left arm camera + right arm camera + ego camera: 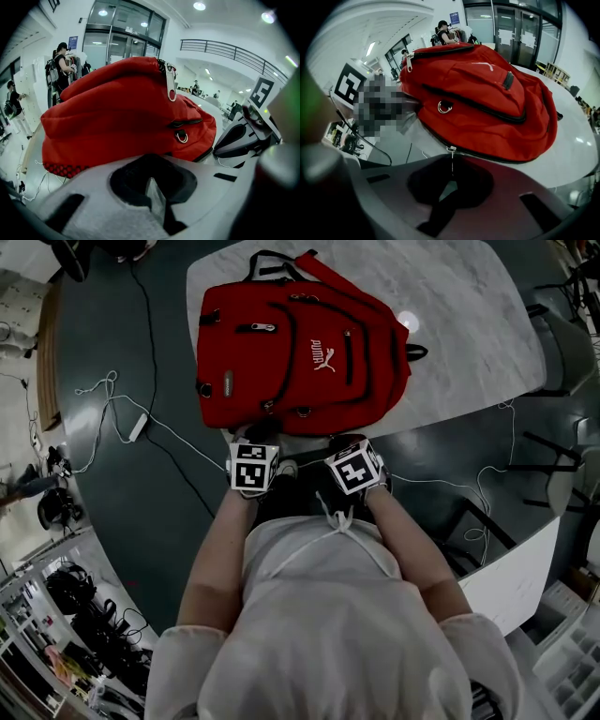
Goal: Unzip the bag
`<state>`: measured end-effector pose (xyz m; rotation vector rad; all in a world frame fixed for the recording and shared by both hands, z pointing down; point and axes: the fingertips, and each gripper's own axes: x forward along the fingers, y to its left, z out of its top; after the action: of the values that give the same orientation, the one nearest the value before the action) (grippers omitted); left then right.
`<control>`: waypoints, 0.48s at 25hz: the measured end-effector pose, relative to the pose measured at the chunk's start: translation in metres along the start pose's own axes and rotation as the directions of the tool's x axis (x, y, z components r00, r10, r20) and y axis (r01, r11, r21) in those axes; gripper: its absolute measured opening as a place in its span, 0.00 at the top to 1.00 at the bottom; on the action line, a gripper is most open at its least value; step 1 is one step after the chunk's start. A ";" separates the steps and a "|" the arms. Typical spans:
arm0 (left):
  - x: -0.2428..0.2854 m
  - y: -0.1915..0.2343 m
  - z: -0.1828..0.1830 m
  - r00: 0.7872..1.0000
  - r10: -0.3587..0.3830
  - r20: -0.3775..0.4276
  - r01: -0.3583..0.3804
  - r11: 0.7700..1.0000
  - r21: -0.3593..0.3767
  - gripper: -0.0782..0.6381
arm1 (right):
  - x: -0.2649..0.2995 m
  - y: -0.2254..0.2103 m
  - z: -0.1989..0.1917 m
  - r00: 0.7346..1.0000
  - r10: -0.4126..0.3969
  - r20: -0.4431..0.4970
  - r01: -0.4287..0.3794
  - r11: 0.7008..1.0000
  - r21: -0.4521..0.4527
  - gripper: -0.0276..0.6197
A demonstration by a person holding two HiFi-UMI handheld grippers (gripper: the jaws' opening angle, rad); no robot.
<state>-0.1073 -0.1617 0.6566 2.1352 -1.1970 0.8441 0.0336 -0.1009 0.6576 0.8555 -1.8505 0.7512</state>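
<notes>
A red backpack lies flat on a pale marble table, its bottom edge toward me. Both grippers sit at that near edge. My left gripper is shut, its tips up against the bag; whether fabric is pinched is hidden. My right gripper is shut at the main zip's lower end. A small silver zip pull hangs down between its tips. The bag fills the right gripper view, all its zips closed.
A second silver zip pull hangs at the bag's top ridge. White cables and a power strip lie on the dark floor to the left. Chairs stand at the right. People stand far off by glass doors.
</notes>
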 end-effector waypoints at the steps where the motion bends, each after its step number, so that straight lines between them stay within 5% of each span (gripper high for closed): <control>1: 0.000 0.001 -0.001 1.000 0.014 -0.001 -0.014 1.000 -0.002 0.86 | -0.001 -0.004 -0.003 1.000 0.000 0.000 0.000 1.000 0.007 0.91; 12: 0.004 0.005 -0.004 0.995 0.095 -0.017 -0.096 0.993 -0.064 0.86 | -0.017 -0.059 -0.024 0.999 -0.039 -0.031 0.039 0.999 -0.019 0.91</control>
<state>-0.1107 -0.1630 0.6629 2.0310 -1.3101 0.8477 0.0986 -0.1109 0.6589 0.8610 -1.8056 0.7179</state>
